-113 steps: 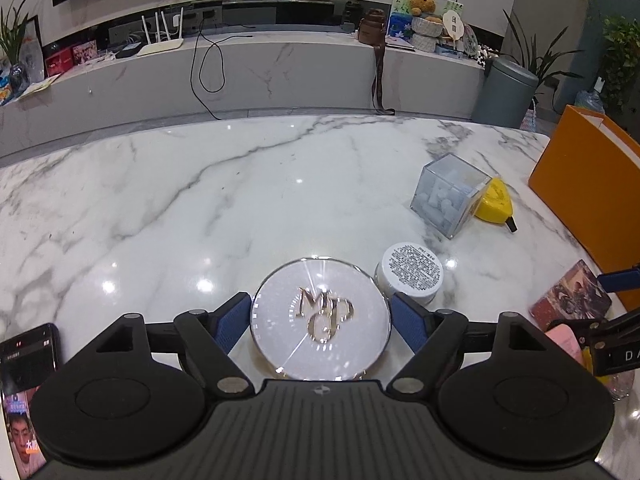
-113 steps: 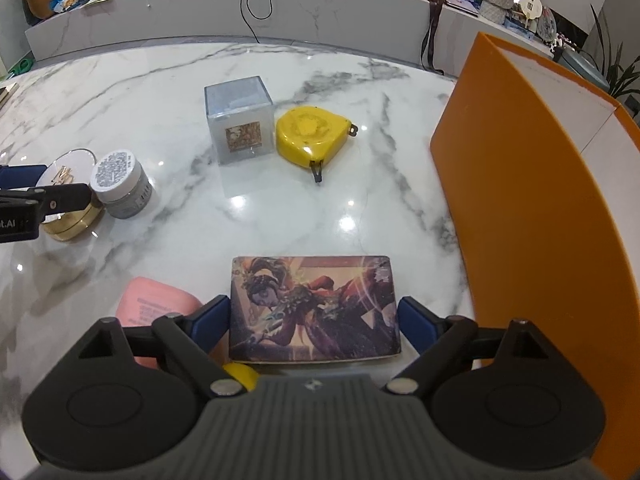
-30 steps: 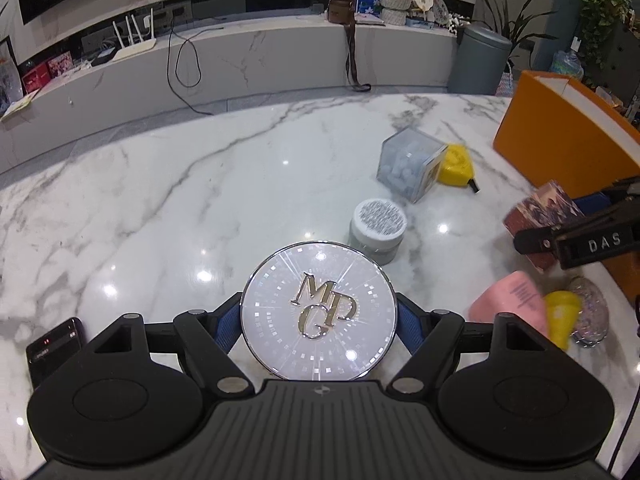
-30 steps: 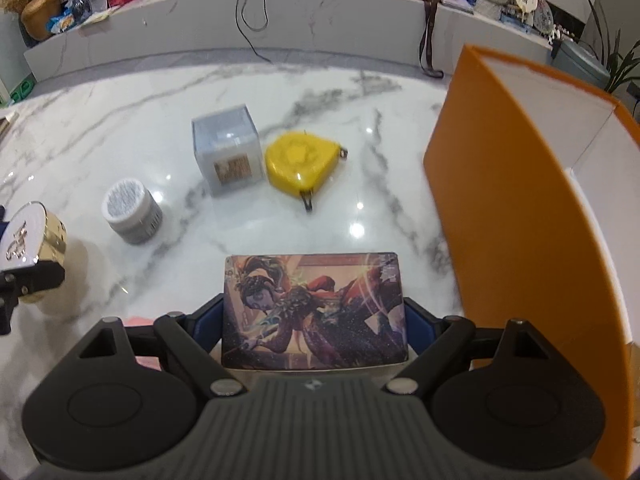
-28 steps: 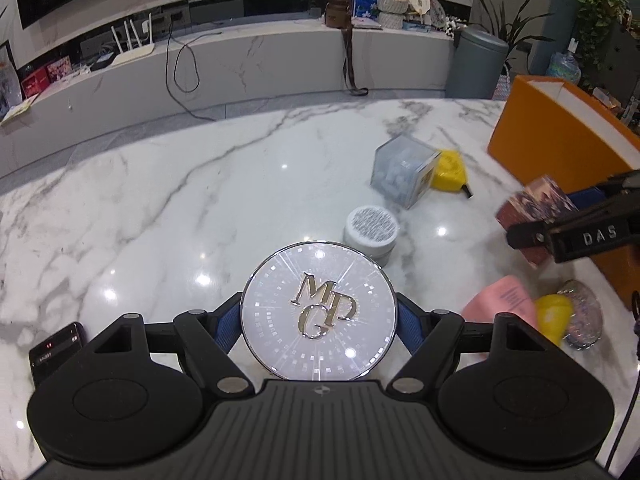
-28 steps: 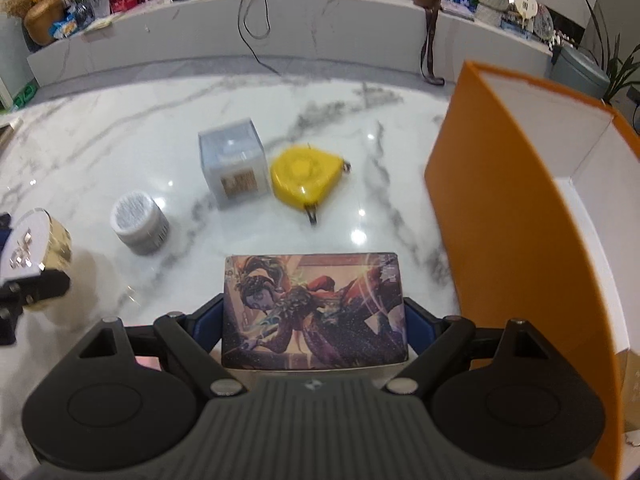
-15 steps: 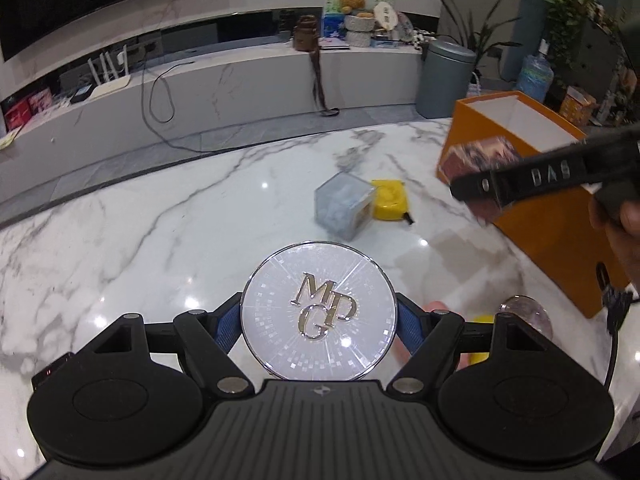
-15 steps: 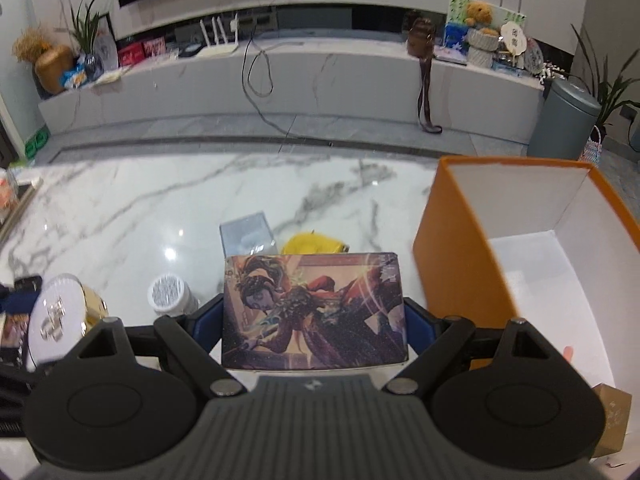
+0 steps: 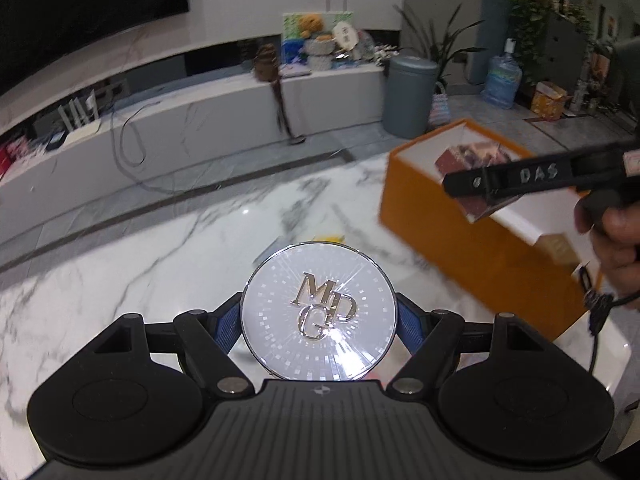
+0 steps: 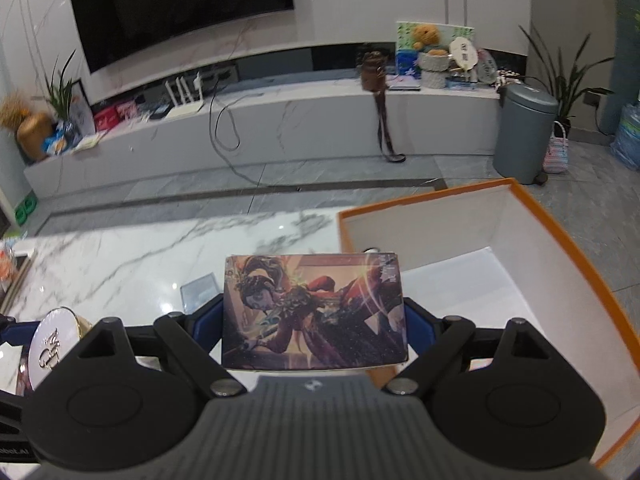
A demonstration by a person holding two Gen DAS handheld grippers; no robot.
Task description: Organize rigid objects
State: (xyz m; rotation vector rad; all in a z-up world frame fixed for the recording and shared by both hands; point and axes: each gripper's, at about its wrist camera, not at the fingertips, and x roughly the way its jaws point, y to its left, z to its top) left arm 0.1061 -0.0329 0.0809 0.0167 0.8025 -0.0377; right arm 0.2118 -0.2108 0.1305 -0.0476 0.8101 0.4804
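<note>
My left gripper (image 9: pixel 319 322) is shut on a round white compact (image 9: pixel 319 311) with gold letters on its lid, held above the marble table (image 9: pixel 140 272). My right gripper (image 10: pixel 314 310) is shut on a flat picture card box (image 10: pixel 314 310), which hangs over the near left corner of the open orange box (image 10: pixel 568 264). In the left wrist view the right gripper (image 9: pixel 472 188) holds that card box (image 9: pixel 472 158) above the orange box (image 9: pixel 460 240), with a hand (image 9: pixel 612 240) behind it. The compact (image 10: pixel 50 346) also shows at the lower left of the right wrist view.
A translucent cube (image 10: pixel 198 290) sits on the table just left of the card box. A yellow item (image 9: pixel 328 237) peeks out behind the compact. The orange box's white inside (image 10: pixel 460 280) looks bare. A grey bin (image 10: pixel 524 132) and a low TV bench (image 10: pixel 260 128) stand beyond the table.
Both grippers have risen off the table with their loads. The right one carried the card box to the right, from beside the orange box to over its opening; the left followed toward the box.
</note>
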